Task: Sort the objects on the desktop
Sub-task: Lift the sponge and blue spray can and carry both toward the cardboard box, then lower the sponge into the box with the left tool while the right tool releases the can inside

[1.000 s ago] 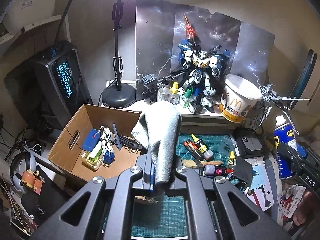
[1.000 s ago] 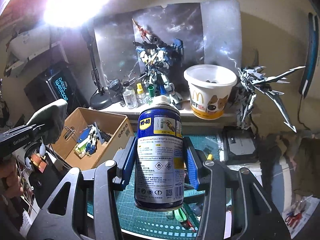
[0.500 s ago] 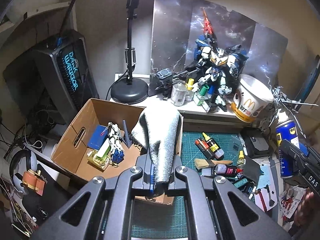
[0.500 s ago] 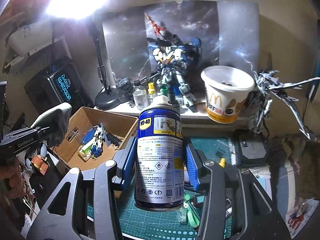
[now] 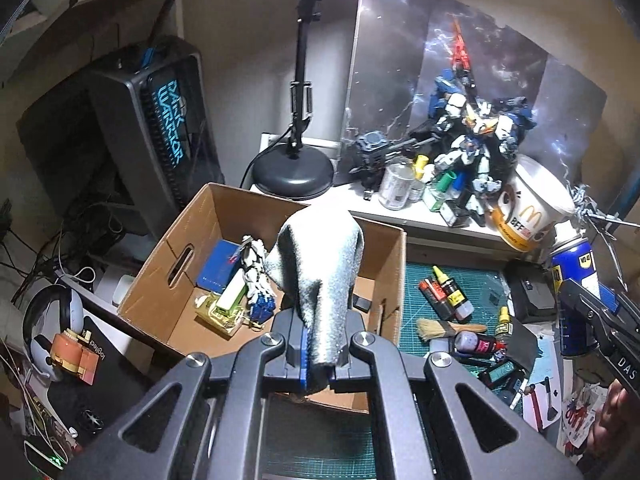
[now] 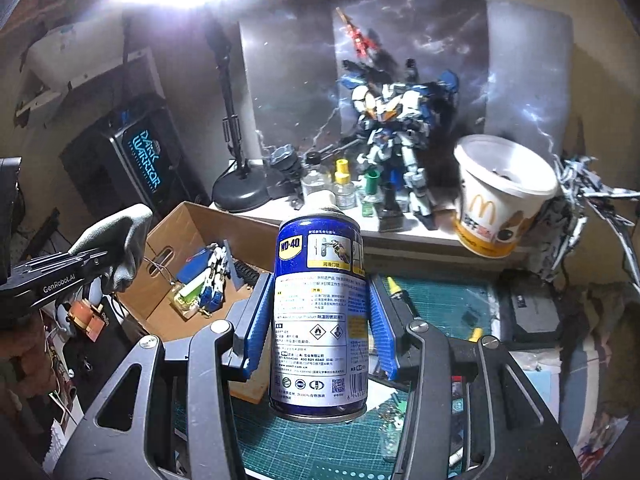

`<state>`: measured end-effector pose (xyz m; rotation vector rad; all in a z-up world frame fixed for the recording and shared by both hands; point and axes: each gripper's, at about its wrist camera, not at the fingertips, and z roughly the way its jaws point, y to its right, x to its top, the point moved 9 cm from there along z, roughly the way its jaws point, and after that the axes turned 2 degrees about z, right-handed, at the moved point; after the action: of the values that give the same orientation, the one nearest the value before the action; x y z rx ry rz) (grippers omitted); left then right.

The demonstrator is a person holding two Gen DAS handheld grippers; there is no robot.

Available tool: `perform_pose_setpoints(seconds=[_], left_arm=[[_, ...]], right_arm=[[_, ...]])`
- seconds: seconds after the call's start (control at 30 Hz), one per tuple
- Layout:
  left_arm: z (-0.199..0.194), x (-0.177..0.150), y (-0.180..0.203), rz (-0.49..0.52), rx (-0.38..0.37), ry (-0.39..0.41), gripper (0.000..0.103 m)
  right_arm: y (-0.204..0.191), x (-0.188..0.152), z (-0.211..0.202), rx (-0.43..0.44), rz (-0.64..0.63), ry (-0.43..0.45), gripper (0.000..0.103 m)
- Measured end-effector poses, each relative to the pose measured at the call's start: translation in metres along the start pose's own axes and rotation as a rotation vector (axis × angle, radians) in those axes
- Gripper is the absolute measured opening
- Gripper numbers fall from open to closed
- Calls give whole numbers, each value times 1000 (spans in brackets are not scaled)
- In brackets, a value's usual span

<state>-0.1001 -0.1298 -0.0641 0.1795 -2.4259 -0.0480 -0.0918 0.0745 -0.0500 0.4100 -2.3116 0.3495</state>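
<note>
My left gripper (image 5: 318,364) is shut on a grey cloth (image 5: 320,264), which stands up from the jaws over the near part of an open cardboard box (image 5: 168,292). Inside the box lie a blue case (image 5: 218,266) and a white and blue model robot (image 5: 254,276). My right gripper (image 6: 318,320) is shut on an upright blue WD-40 spray can (image 6: 320,312), held above the green cutting mat (image 6: 320,452). The can (image 5: 572,280) and right gripper also show at the right edge of the left wrist view. The cloth (image 6: 120,236) and left gripper appear at the left of the right wrist view.
Paint bottles (image 5: 448,296) and a brush (image 5: 448,326) lie on the mat beside the box. A raised shelf holds a lamp base (image 5: 294,172), small jars, a large robot figure (image 5: 476,140) and a paper bucket (image 5: 528,208). A black speaker (image 5: 160,132) stands at the left, headphones (image 5: 44,328) below it.
Both grippers have shifted leftwards and a little lower; the box and lamp base now sit nearer the middle of the views. The cloth and the can stay gripped as before.
</note>
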Motion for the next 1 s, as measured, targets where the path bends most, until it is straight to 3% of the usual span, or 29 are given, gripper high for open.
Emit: perform_pose_setpoints(seconds=[0.67,1.0], left_arm=[[51,8,-62,-46,44,-75,6],[86,-1,-84,-53,39,-170,6]], right_arm=[[-59,12,83,77,-66,-91,43],[-82,8,126,98,-80,-160,43]])
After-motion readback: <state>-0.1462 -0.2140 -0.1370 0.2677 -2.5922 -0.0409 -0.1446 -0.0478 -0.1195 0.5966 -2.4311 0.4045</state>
